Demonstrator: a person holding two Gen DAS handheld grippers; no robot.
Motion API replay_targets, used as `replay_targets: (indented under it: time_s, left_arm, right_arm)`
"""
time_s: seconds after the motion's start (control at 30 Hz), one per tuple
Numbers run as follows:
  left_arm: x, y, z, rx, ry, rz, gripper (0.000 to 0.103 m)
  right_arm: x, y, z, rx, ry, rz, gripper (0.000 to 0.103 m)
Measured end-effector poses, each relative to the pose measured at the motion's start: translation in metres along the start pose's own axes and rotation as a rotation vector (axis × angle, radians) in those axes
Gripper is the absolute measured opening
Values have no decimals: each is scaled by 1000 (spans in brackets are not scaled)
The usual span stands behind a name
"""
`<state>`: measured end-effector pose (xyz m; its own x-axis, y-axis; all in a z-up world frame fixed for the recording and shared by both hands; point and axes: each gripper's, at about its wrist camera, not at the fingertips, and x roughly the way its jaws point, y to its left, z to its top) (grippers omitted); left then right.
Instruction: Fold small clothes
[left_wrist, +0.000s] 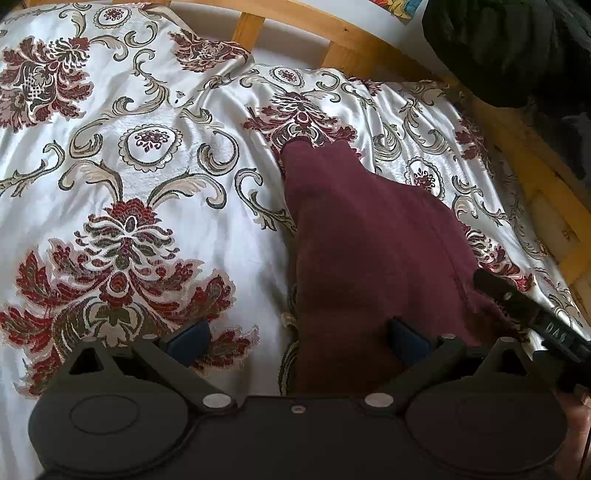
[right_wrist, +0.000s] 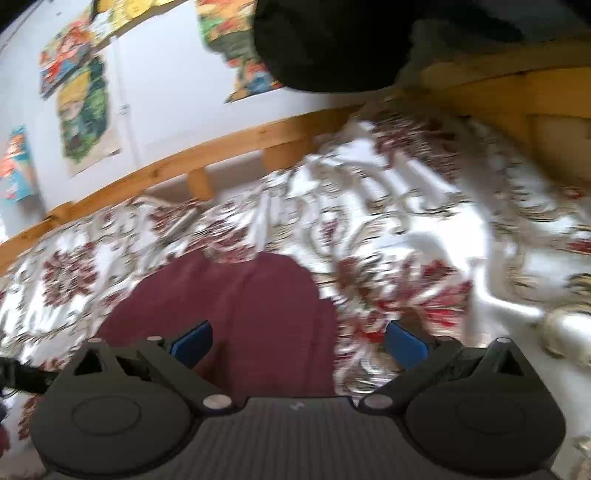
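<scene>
A small garment (left_wrist: 369, 251) lies flat on the bedspread (left_wrist: 147, 166), which covers the bed. Behind the bed runs a wooden rail (left_wrist: 295, 22), with the wall (right_wrist: 166, 92) beyond it and posters (right_wrist: 85, 107) hung on that wall. The left tool (left_wrist: 299, 339) sits over the garment's near end, its left finger over bare bedspread. The right tool (right_wrist: 299, 341), in a blurred view, seems to straddle the garment's right edge.

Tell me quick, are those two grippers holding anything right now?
Left gripper: open, holding nothing, above the maroon garment.
Right gripper: open, holding nothing, also over the garment.
</scene>
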<state>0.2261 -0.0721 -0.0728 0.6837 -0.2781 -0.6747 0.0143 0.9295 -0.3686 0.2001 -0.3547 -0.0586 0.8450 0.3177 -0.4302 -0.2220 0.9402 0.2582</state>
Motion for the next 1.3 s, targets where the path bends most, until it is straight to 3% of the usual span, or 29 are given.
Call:
replay_targets:
  time_s: [0.13, 0.27, 0.37, 0.4, 0.43, 0.63, 0.77, 0.9, 1.0, 1.1, 1.3]
  left_arm:
    - [-8, -7, 5, 45, -32, -37, 102]
    - [-3, -18, 9, 105, -2, -95, 102]
    - [8, -16, 10, 86, 61, -97, 102]
    - [11, -13, 11, 54, 77, -111, 102]
    - [13, -9, 12, 20, 89, -124, 102]
    - [20, 0, 15, -12, 101, -173, 101]
    - [23, -3, 19, 5, 120, -239, 70]
    - [21, -16, 25, 43, 129, -185, 59]
    - [7, -33, 24, 153, 82, -138, 48]
    - [-11, -54, 21, 317, 15, -88, 45]
    - [-53, -64, 21, 487, -162, -17, 43]
  right_arm:
    - [10, -5, -2, 83, 77, 34, 82]
    - [14, -22, -5, 211, 108, 74, 76]
    - [13, -32, -6, 265, 107, 104, 50]
    - [13, -35, -6, 278, 104, 89, 31]
    - [10, -39, -8, 295, 104, 85, 26]
    - [7, -44, -14, 327, 97, 91, 22]
    - [6, -44, -16, 329, 82, 94, 22]
    - [0, -36, -17, 288, 57, 84, 22]
    - [-7, -29, -16, 275, 32, 85, 19]
    - [-15, -17, -10, 250, -2, 101, 18]
    - [-32, 46, 17, 16, -100, 118, 18]
